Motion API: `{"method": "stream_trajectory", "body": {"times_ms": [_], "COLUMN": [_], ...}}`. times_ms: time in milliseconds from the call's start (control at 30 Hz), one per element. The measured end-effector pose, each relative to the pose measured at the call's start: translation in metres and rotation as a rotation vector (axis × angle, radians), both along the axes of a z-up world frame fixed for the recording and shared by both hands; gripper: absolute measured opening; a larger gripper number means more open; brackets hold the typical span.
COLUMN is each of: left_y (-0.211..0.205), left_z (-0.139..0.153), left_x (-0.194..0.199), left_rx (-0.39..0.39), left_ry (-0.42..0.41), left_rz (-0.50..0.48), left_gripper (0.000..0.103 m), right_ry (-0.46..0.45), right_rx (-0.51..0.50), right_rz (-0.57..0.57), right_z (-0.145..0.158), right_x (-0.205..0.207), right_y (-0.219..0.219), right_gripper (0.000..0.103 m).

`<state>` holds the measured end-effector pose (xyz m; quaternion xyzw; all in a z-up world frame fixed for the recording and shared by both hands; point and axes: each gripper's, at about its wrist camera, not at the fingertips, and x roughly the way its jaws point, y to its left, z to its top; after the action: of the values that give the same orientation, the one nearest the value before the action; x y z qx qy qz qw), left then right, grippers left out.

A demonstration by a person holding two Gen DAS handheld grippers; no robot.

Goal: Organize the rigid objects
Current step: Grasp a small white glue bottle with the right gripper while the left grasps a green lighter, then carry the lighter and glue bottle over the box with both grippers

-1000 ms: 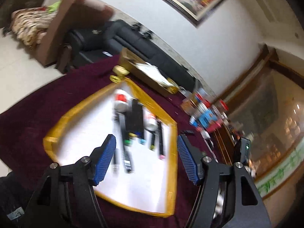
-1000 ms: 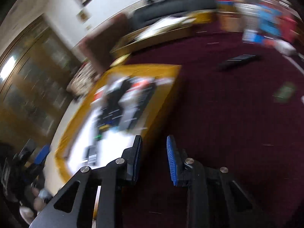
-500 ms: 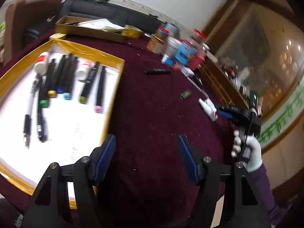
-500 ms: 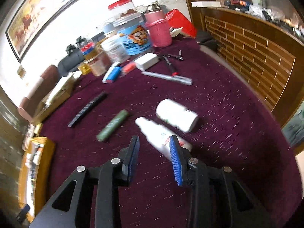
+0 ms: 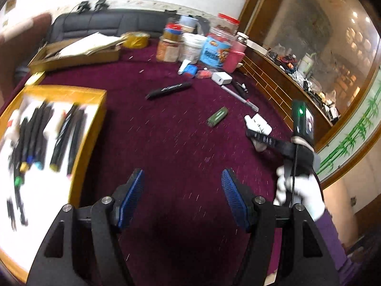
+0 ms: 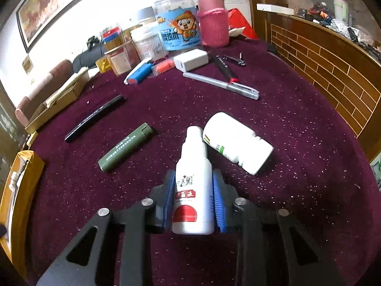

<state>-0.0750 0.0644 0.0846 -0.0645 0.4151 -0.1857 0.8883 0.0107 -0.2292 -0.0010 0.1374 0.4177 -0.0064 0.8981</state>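
A: Comparing w/ a sec ago: left gripper looked down over the white tray then; now the tray sits at the left edge of the left wrist view and bare maroon bench fills the gap betw. its pads. Jaws just as wide as before, nothing in them.

B: And the right gripper?

A: Was over the tray edge, empty, jaws narrow. Half a sec ago the small white bottle lay on the cloth just ahead of its tips. Now the bottle sits betw. the blue pads, neck pointing away, jaws closing; pads look to be touching both sides.

B: Rest of the bench, left to right?

A: Right wrist view: black pen, green lighter, the gripped bottle, then a bigger white bottle lying on its side, touching or nearly touching the small one's cap. Can't say which.

B: Hard to see?

A: Markers in the tray are motion-blurred in the left view, colours of caps barely readable. Tray cut off at the frame edge in both. From the left view the right gripper's body covers most of the small bottle. White-gloved hand partly behind the left gripper's arm. Bottle's base hides part of the right gripper's jaws.
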Motion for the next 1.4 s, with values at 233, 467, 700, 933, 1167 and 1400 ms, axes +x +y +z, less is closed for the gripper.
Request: {"method": "stream_trajectory", "body": {"times_ms": [233, 467, 700, 933, 1167, 1400], "left_y": [-0.083, -0.149, -0.171, -0.168, -0.127, -0.056], "left_z": [-0.020, -0.052, -0.074, -0.071, -0.060, -0.025], "left_x": [0.069, 0.132, 0.154, 0.141, 0.121, 0.065], "left_rx": [0.117, 0.257, 0.327, 0.311, 0.182, -0.028], "left_ry": [-0.025, -0.022, -0.029, -0.021, 0.008, -0.020], "left_rz": [-0.118, -0.205, -0.250, -0.264, -0.207, -0.151], "left_gripper": [0.066, 0.065, 0.059, 0.017, 0.017, 0.017], "right_ry": [-0.012, -0.019, -0.018, -0.020, -0.028, -0.038], "right_rx": [0.101, 0.206, 0.214, 0.208, 0.193, 0.177], "right_rz": [-0.011, -0.003, -0.001, 0.001, 0.004, 0.005], "right_z": [0.000, -0.003, -0.003, -0.003, -0.003, -0.003], "right_x": [-0.006, -0.002, 0.000, 0.000, -0.001, -0.001], "right_y": [-0.013, -0.026, -0.026, -0.026, -0.025, -0.023], "right_gripper": [0.026, 0.026, 0.026, 0.026, 0.026, 0.026]}}
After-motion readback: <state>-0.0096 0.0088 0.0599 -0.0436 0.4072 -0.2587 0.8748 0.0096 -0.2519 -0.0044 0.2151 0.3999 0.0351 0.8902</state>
